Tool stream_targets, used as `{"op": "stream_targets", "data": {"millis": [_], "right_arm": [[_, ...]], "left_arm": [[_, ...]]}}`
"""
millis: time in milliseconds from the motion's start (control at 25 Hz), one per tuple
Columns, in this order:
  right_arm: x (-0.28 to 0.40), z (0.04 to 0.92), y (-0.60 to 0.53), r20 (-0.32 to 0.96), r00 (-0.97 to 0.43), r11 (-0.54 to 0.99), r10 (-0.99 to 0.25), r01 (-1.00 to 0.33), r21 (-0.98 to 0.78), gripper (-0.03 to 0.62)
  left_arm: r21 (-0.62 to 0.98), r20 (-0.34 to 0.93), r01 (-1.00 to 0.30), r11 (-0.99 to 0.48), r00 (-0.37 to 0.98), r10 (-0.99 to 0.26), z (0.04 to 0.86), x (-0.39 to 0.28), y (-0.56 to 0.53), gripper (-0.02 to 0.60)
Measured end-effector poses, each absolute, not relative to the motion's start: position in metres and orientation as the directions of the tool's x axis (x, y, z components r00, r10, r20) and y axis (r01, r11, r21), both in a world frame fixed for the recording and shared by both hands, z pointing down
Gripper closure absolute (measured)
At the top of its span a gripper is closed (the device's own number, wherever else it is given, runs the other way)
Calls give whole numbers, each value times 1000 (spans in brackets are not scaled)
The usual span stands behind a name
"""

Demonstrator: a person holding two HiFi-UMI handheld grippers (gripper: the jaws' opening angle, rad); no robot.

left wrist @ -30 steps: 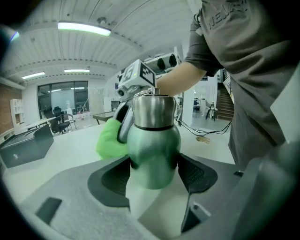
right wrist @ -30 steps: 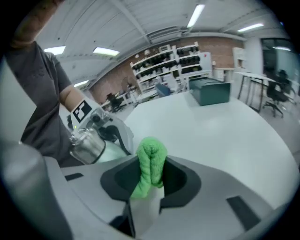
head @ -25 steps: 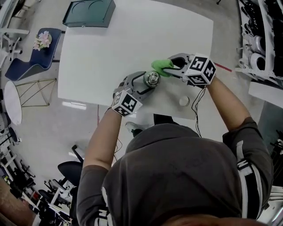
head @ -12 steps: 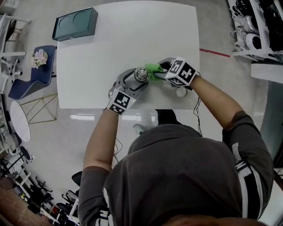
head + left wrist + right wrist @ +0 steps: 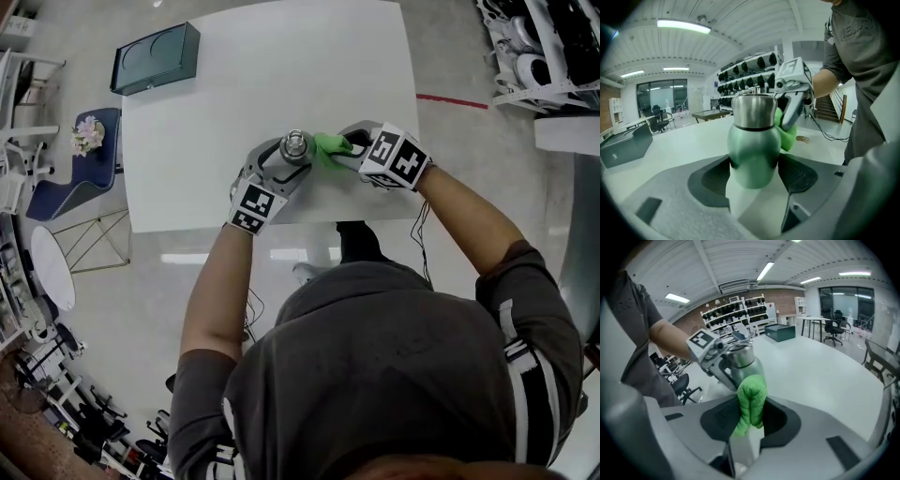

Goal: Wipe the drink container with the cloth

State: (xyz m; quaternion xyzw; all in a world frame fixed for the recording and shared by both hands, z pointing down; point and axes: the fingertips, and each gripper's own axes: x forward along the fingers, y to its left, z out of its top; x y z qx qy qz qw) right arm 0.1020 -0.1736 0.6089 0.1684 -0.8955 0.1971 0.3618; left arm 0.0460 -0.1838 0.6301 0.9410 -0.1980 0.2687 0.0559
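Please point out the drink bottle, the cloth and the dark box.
Green steel-topped metal drink bottle [image 5: 753,150]: left gripper view, green body.
Bright green fluffy cloth [image 5: 751,399]: right gripper view, folded middle.
Dark green rectangular box [image 5: 152,58]: head view, top face.

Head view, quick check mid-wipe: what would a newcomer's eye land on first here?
The bright green cloth stands out first, pinched in the right gripper and pressed against the side of the drink container near the white table's near edge. Next comes the container itself, green body with steel top, upright and clamped between the left gripper's jaws. A dark teal box sits alone at the table's far left corner.
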Motion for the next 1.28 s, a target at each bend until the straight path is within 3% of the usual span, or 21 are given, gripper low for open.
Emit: {"op": "stream_targets", "data": {"millis": [360, 560, 800, 1040, 1280], "right_arm": [[73, 635, -141, 803, -592, 953, -69, -278, -123, 491], [76, 642, -143, 795, -605, 945, -48, -286, -161, 490], [93, 576, -167, 697, -699, 903, -159, -388, -183, 491], [92, 585, -203, 681, -709, 879, -184, -429, -210, 491], [64, 580, -240, 661, -744, 926, -98, -311, -214, 493]], "left_arm": [[-7, 537, -401, -916, 771, -342, 630, 47, -183, 264], [-12, 539, -396, -918, 771, -339, 630, 48, -183, 265], [-15, 535, -394, -919, 773, -340, 630, 47, -183, 265], [-14, 542, -398, -917, 768, -342, 635, 50, -181, 265], [-22, 541, -397, -918, 767, -345, 633, 51, -181, 265]]}}
